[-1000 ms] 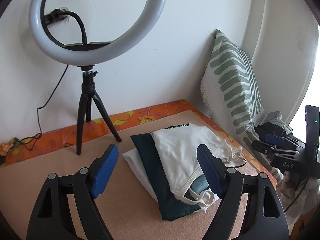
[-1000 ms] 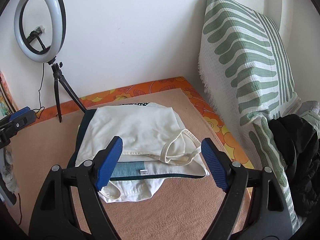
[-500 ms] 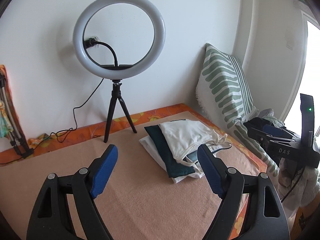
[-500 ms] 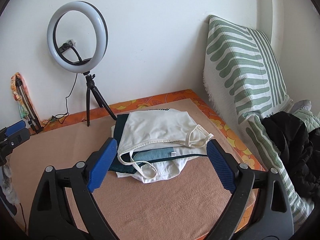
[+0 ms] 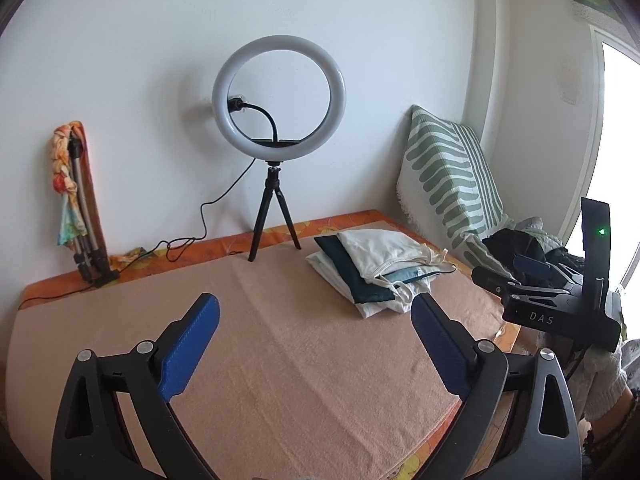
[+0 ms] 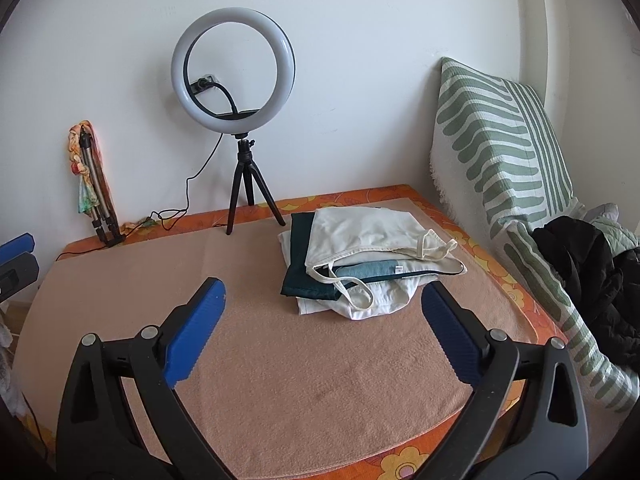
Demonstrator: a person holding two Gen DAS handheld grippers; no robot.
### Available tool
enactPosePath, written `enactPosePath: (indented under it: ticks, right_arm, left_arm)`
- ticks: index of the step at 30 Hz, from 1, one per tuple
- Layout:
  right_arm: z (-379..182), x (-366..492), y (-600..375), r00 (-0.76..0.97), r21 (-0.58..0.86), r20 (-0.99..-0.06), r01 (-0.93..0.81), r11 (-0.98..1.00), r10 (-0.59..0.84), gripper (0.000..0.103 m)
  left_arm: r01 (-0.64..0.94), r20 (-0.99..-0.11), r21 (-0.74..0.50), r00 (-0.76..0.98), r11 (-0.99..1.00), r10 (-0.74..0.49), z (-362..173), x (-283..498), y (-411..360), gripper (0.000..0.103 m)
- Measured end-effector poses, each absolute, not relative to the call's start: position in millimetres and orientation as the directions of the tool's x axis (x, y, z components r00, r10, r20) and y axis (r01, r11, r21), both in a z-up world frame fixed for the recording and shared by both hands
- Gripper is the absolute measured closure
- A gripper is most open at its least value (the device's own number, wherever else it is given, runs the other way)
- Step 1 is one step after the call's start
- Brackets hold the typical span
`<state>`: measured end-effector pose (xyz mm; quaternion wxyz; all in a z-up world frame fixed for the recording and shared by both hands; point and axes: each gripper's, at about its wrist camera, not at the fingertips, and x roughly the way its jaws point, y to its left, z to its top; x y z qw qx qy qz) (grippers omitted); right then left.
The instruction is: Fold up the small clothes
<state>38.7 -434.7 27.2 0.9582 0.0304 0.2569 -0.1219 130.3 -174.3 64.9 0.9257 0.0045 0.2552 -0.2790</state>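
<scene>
From the left wrist, the left gripper [image 5: 314,314] hangs over bare peach blanket [image 5: 280,360], its jaws opening wide with nothing between them. The pile of clothes [image 5: 376,266] lies well ahead and to the right, near the ring light [image 5: 279,110] and striped cushion [image 5: 450,178]. The right gripper [image 5: 532,266] shows at the edge, side on.

From the right wrist, the right gripper [image 6: 322,316] also has its jaws opening on nothing; the pile [image 6: 360,262] sits just beyond them. These look like light, limp pieces that will sag and slide over each other. The cream top [image 6: 360,232] lies uppermost, thin straps trailing loose, over a dark green piece [image 6: 300,260], a pale blue one and white ones. I would pinch the cream top at its hem corners, not the straps.
</scene>
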Motion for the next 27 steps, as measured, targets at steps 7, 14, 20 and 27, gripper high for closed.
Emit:
enactPosePath:
  ticks: [7,14,20,27]
  right_arm:
    - [13.2,11.6,-413.2,0.84,-0.028,-0.453,0.32,0.947,-0.297,0.0]
    - [-1.0,3.1,-409.5,0.822,-0.026,-0.45,0.38,0.925,-0.35,0.0]
    - [-5.3,-0.7,-407.2,0.834,-0.006,-0.439,0.37,0.929,-0.335,0.0]
    - [-1.3,-1.8,-399.9,0.855,-0.014,-0.396,0.359,0.933,-0.335,0.0]
  left_arm:
    - [0.494,-0.505,-0.098,0.723,0.864,-0.471,42.5,102.8,-157.2,0.002]
    - [0.462,-0.521,-0.062,0.741,0.885,-0.424,17.4,90.5,-148.1,0.001]
    - [0.468,-0.508,-0.037,0.753,0.883,-0.419,3.4,83.5,-143.7,0.001]
    - [0.464,-0.515,-0.017,0.756,0.886,-0.405,-2.8,78.3,-142.5,0.001]
